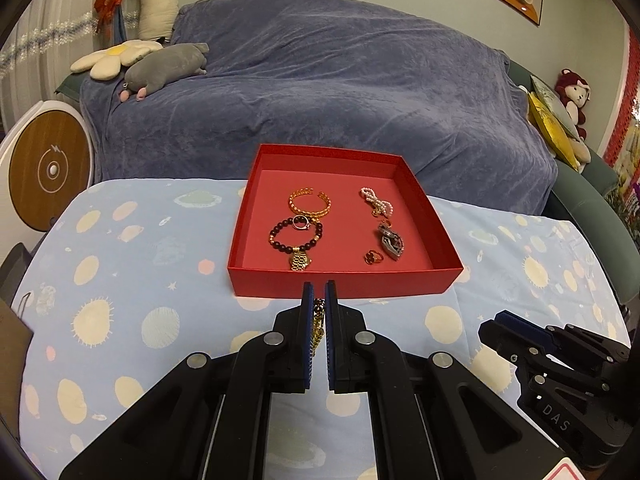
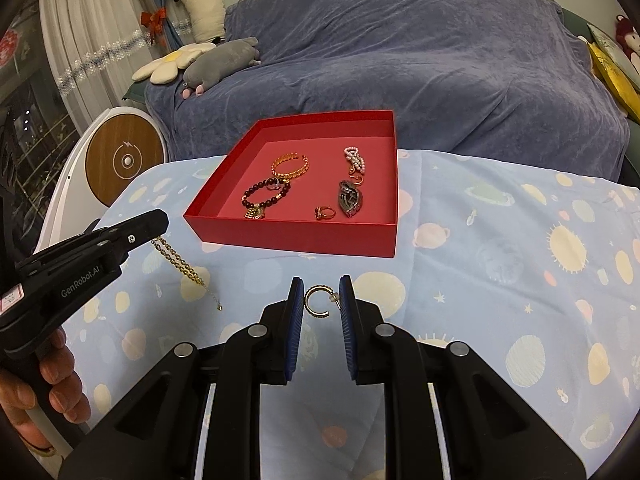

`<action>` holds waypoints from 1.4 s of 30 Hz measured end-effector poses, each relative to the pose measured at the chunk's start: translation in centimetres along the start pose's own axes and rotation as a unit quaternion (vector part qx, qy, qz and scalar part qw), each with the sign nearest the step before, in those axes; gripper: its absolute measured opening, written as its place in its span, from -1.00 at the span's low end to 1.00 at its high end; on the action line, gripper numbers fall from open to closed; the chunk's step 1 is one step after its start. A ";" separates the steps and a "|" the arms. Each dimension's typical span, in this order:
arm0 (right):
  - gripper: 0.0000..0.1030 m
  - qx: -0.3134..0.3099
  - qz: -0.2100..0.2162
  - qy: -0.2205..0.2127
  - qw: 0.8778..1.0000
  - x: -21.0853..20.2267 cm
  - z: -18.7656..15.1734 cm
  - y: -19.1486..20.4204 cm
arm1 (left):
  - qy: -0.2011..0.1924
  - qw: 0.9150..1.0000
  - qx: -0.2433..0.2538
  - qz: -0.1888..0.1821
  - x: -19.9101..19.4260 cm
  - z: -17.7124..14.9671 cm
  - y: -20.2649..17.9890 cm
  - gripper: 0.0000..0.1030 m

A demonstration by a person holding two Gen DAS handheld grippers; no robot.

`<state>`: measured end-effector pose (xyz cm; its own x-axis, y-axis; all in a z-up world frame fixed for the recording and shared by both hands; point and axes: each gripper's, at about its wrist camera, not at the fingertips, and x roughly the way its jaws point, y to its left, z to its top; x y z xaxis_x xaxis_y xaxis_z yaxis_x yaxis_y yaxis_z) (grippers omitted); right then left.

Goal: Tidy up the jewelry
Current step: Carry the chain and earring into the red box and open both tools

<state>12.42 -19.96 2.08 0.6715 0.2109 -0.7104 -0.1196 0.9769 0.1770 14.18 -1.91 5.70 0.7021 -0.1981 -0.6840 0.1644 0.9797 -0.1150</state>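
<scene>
A: Box [image 1: 344, 280] placement first: where does it lie from each tool?

B: We find the red box ahead of both, on the patterned tablecloth [image 1: 120, 320]. From the left gripper [image 1: 319, 300] it sits straight in front, its near wall just beyond the fingertips. From the right gripper [image 2: 322, 298] it lies ahead and slightly to the left, a little farther off. We judge the left hand nearer.

A: And what do the tools carry?

B: We see the left jaws drawn nearly together on a gold chain [image 2: 180, 266]; in the right wrist view the chain hangs from the tips, its long axis slanting down and rightward, its free end near the cloth. The right jaws stand narrow on a gold hoop earring [image 2: 318, 302], the hoop's opening facing the lower right, its post against the right pad.

A: Count of pieces?

B: We count about seven in the box: one gold bangle [image 1: 310, 204], one dark bead bracelet [image 1: 296, 236], one small ring [image 1: 300, 222] over it, one gold charm [image 1: 300, 261], one pearl piece [image 1: 376, 200], one dark pendant [image 1: 390, 244], one red ring [image 1: 374, 257]. Two more are held. Grippers: two. Boxes: one.
</scene>
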 end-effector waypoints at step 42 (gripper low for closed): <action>-0.66 -0.023 0.009 0.005 1.000 12.4 12.1 1.8 | -0.033 0.998 0.007 0.045 10.0 11.2 2.7 -0.94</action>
<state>29.36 -15.99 1.82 0.6618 0.2289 -0.7139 -0.1661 0.9734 0.1581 29.39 -1.65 6.58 0.7589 -0.1116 -0.6416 0.1084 0.9931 -0.0445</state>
